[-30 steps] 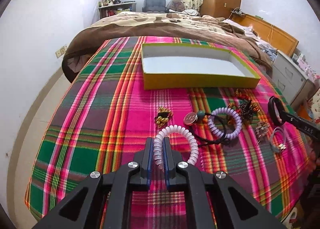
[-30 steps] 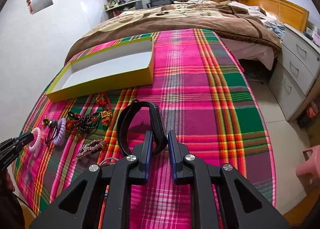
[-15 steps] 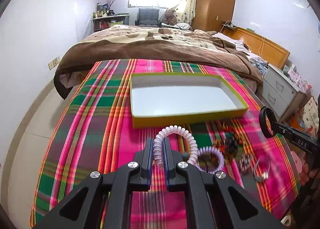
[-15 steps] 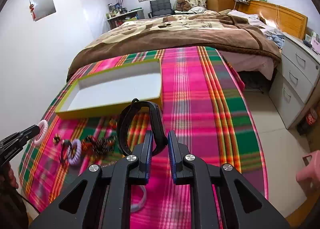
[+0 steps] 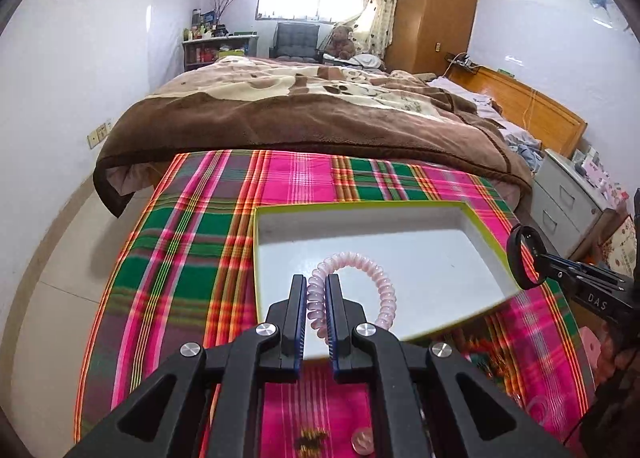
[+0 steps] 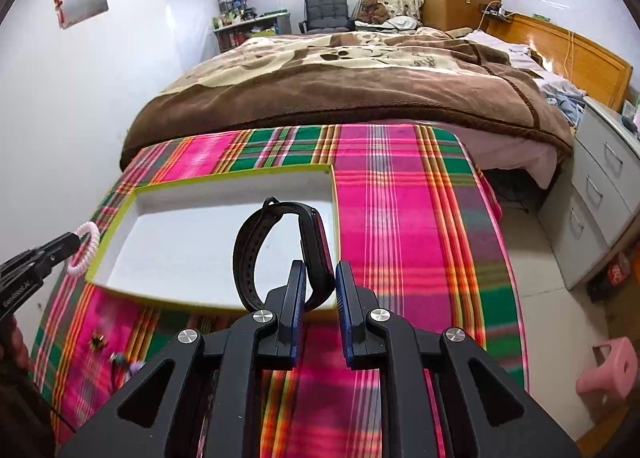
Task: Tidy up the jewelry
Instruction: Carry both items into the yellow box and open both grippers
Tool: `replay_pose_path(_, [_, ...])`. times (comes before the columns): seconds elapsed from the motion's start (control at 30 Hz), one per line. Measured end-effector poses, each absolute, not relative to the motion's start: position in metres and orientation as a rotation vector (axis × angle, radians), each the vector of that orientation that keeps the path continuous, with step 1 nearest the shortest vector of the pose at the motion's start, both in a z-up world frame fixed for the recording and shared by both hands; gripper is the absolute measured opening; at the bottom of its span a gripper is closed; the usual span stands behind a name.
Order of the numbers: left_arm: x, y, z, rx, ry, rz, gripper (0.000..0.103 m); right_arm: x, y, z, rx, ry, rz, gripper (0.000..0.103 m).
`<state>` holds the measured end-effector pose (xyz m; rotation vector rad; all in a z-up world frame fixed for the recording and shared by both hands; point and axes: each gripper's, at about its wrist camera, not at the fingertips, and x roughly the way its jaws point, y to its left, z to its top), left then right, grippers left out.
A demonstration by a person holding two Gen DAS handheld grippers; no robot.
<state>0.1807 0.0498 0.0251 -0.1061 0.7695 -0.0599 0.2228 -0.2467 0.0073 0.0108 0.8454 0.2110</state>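
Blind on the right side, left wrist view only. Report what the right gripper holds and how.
Observer: The right gripper is shut on a black watch, pinching its body, with the strap looped up and to the left.
Operator: Give its place over the box.
Observer: The watch appears over the near right corner of the box, within the rim.
Operator: Now my tie, from that side.
Observer: The tie in the left gripper lines up with the box's left rim, not its middle.
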Motion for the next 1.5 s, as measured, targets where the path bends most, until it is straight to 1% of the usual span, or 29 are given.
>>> replay_pose_path(0.37, [0.239,0.058,-0.003,-0.149,0.831,-0.058,0.009,0.27,-0.226,-0.019,-0.048,0.929,0.2,0.016])
replay_pose_path(0.6, [0.259,0.056,-0.022,-0.138,0.877,-0.056,0.009,0.284,-0.218,-0.031,-0.078,0.96,0.192,0.016])
replay_pose_path(1.5, [0.274,0.052,-0.04,-0.148,0.934,-0.065,0.009,0.294,-0.207,-0.037,-0.119,0.974,0.193,0.016])
